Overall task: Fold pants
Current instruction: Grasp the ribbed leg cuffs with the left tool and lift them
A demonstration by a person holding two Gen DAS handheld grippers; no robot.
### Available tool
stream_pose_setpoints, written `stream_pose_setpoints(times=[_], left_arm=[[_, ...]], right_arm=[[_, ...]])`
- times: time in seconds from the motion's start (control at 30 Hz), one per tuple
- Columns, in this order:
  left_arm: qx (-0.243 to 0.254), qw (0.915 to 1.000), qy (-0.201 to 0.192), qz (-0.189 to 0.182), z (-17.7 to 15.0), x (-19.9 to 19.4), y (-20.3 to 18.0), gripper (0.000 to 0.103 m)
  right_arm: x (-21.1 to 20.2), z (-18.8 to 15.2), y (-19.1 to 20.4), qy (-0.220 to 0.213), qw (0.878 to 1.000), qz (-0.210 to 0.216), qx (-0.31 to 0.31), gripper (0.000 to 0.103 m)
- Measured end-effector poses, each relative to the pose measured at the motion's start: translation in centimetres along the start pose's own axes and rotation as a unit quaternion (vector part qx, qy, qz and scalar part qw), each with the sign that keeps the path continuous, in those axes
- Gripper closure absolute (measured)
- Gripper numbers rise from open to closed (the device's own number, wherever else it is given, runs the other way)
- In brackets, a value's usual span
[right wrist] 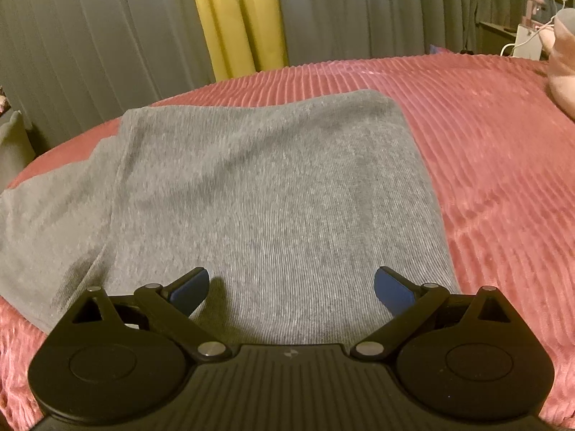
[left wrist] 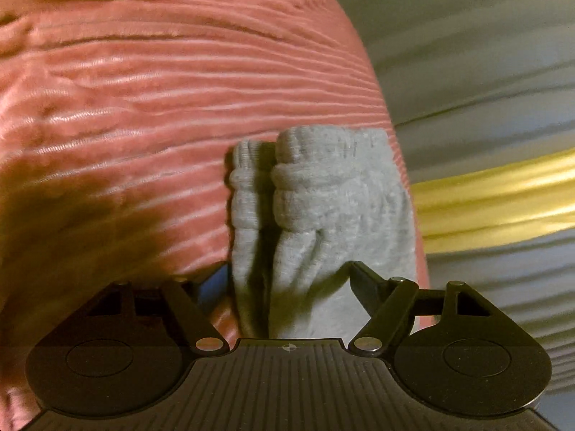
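Note:
The grey pants (right wrist: 273, 194) lie partly folded on a pink ribbed bedspread (right wrist: 485, 165). My right gripper (right wrist: 291, 287) is open just above the near part of the pants, its blue pads (right wrist: 393, 292) spread wide and empty. In the left wrist view my left gripper (left wrist: 287, 280) is closed on the bunched ribbed cuffs of the pants (left wrist: 316, 208), which hang lifted off the bedspread (left wrist: 143, 107). The left finger is mostly hidden behind the cloth.
Grey curtains (right wrist: 90, 43) with a yellow panel (right wrist: 237, 18) hang behind the bed. A pink and grey soft object (right wrist: 562, 57) lies at the far right of the bed, with a bedside shelf and cables (right wrist: 521, 36) beyond it.

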State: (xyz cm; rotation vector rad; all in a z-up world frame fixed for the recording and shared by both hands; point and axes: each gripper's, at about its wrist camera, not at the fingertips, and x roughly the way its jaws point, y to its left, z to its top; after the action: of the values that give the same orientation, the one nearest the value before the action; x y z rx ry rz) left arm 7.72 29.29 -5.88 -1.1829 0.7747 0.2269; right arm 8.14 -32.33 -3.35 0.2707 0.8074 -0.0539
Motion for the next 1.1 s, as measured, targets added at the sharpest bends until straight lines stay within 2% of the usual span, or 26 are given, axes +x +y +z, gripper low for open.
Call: stream_pose_setpoints(times=[0.1,0.27,0.33,0.4,0.47,0.53,0.63,0.7,0.77,0.8,0.83,0.93,1.0,1.1], left_arm=[[-0.012,0.9996,0.009,-0.025,0.3,0.1,0.5,0.026],[-0.022,0.9991,0.008,-0.034,0.4,0.2,1.4,0.043],[-0.017,0.9989,0.007,-0.044,0.2,0.0,1.4,0.058],[-0.002,0.9984,0.0,-0.056,0.1,-0.4,1.1,0.059],[0.01,0.9988,-0.003,-0.048,0.2,0.0,0.6,0.057],[0.001,0.9995,-0.001,-0.032,0.3,0.5,0.9,0.053],[-0.026,0.9988,-0.001,-0.042,0.6,1.1,1.4,0.045],[-0.025,0.9987,0.0,-0.045,0.7,1.4,1.3,0.042],[-0.021,0.9988,-0.002,-0.043,0.7,1.5,1.2,0.043],[-0.018,0.9989,-0.005,-0.042,0.6,1.3,1.2,0.048],[-0.011,0.9992,-0.01,-0.038,0.5,1.3,1.0,0.057],[0.003,0.9993,-0.024,-0.028,0.0,0.6,0.7,0.068],[0.015,0.999,-0.038,-0.019,-0.3,-0.1,0.0,0.071],[0.103,0.9914,-0.078,0.018,-1.9,-1.6,-3.1,0.076]], right_arm=[[0.0,0.0,-0.1,-0.001,1.0,0.002,0.002,0.004],[0.2,0.0,0.0,-0.003,1.0,-0.002,-0.003,0.004],[0.3,0.1,0.1,-0.004,1.0,-0.004,-0.006,0.004],[0.4,0.1,0.2,-0.006,1.0,-0.006,-0.009,0.004],[0.5,0.1,0.2,-0.007,1.0,-0.008,-0.011,0.004],[0.7,0.2,0.2,-0.01,1.0,-0.008,-0.01,0.004],[0.9,0.3,0.2,-0.014,1.0,-0.008,-0.011,0.004],[0.9,0.3,0.2,-0.015,1.0,-0.008,-0.011,0.004],[0.9,0.3,0.2,-0.015,1.0,-0.009,-0.012,0.004],[0.9,0.3,0.3,-0.016,1.0,-0.01,-0.013,0.004],[0.9,0.3,0.3,-0.016,1.0,-0.01,-0.014,0.004],[0.8,0.3,0.2,-0.017,1.0,-0.008,-0.01,0.004],[0.6,0.4,-0.2,-0.02,1.0,0.0,0.002,0.004],[-0.1,0.6,-1.4,-0.031,0.998,0.023,0.042,0.004]])
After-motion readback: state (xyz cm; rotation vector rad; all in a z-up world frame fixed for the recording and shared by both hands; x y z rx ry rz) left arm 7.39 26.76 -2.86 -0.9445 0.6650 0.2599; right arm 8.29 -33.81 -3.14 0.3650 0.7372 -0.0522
